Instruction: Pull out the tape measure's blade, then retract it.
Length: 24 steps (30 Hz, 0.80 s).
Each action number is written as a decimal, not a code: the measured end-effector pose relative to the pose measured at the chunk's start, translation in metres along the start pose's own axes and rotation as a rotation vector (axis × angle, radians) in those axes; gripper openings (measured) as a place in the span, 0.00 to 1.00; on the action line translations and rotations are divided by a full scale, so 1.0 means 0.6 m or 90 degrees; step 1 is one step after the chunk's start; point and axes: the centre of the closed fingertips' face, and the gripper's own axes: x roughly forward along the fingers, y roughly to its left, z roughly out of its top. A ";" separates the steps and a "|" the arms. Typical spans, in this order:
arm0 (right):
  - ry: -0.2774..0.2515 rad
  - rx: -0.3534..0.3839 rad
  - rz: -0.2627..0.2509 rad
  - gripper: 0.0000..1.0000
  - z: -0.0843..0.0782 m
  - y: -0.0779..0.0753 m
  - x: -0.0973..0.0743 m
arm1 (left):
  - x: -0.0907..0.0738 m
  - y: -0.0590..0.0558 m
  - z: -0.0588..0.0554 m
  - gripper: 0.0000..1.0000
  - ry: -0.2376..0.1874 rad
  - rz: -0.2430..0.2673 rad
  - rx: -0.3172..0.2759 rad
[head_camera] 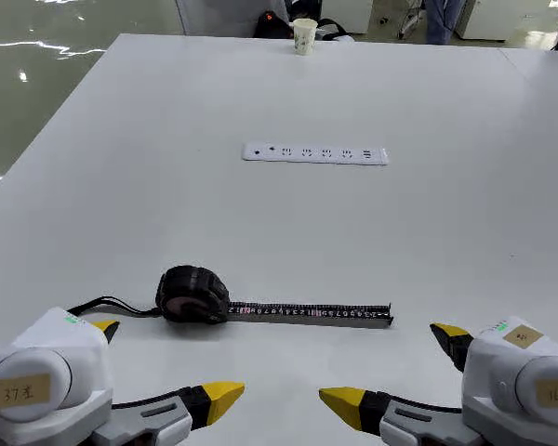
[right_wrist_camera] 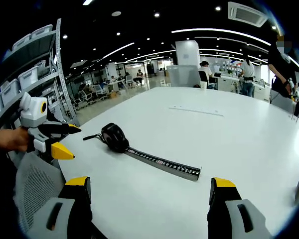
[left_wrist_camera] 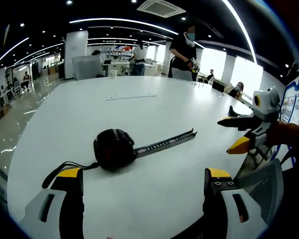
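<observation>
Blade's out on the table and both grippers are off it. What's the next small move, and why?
Probably ease the left gripper forward and close it on the tape measure's case. The blade lies extended on the table, the right gripper is open like the left, holding nothing, and the case sits just ahead of the left one; steadying it comes before retracting.

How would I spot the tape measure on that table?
Start at the large white table and come toward its near edge, well this side of the white power strip. The tape measure lies there: a round black case with a cord loop, its dark numbered blade pulled out flat; it is the one black thing on the table.
</observation>
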 end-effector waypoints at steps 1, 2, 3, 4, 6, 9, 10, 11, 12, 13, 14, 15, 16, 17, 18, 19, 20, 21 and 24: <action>0.001 0.000 0.000 0.99 0.000 0.000 0.000 | 0.000 0.000 0.001 0.99 0.000 0.001 -0.001; 0.001 0.000 -0.001 0.99 0.000 0.001 0.000 | 0.001 0.000 0.002 0.99 0.000 0.003 -0.001; 0.002 0.000 0.000 0.99 0.000 0.001 0.000 | 0.001 0.000 0.004 0.99 -0.001 0.005 -0.001; 0.002 0.000 0.000 0.99 0.000 0.002 0.000 | 0.000 0.000 0.005 0.99 -0.002 0.006 -0.001; 0.001 0.001 0.000 0.99 0.001 0.003 0.000 | 0.001 0.000 0.007 0.99 -0.005 0.010 0.002; 0.002 0.001 0.000 0.99 0.001 0.005 0.000 | 0.001 0.001 0.008 0.99 -0.005 0.016 0.001; 0.003 0.000 0.000 0.99 0.001 0.005 0.000 | 0.000 0.002 0.008 0.99 -0.005 0.017 0.000; 0.004 -0.001 0.000 0.99 0.001 0.005 0.000 | 0.000 0.002 0.008 0.99 -0.005 0.019 -0.002; 0.004 -0.001 0.001 0.99 0.001 0.006 0.000 | 0.000 0.003 0.008 0.99 -0.005 0.019 -0.003; 0.003 0.000 0.002 0.99 0.002 0.007 0.000 | 0.001 0.002 0.007 0.99 -0.003 0.020 -0.004; 0.003 0.001 0.002 0.99 0.002 0.007 0.000 | 0.001 0.001 0.007 0.99 -0.002 0.019 -0.004; 0.003 0.000 0.002 0.99 0.002 0.007 0.001 | 0.001 0.000 0.007 0.99 -0.002 0.018 -0.005; 0.002 -0.002 0.001 0.99 0.003 0.007 0.000 | 0.001 -0.001 0.008 0.99 -0.001 0.017 -0.005; 0.001 -0.002 0.001 0.99 0.004 0.008 0.001 | 0.002 -0.002 0.009 0.99 -0.001 0.017 -0.006; 0.001 -0.002 0.000 0.99 0.004 0.007 0.000 | 0.001 -0.002 0.011 0.99 -0.003 0.018 -0.005; 0.002 -0.002 0.000 0.99 0.003 0.007 0.000 | 0.001 -0.002 0.012 0.99 -0.003 0.018 -0.006; 0.002 -0.001 0.000 0.99 0.003 0.007 0.000 | 0.001 -0.003 0.012 0.99 -0.003 0.018 -0.007; 0.002 0.001 0.001 0.99 0.003 0.007 0.001 | 0.002 -0.002 0.013 0.99 -0.004 0.020 -0.007; 0.003 0.002 0.000 0.99 0.003 0.006 0.000 | 0.004 -0.002 0.015 0.99 -0.003 0.023 -0.007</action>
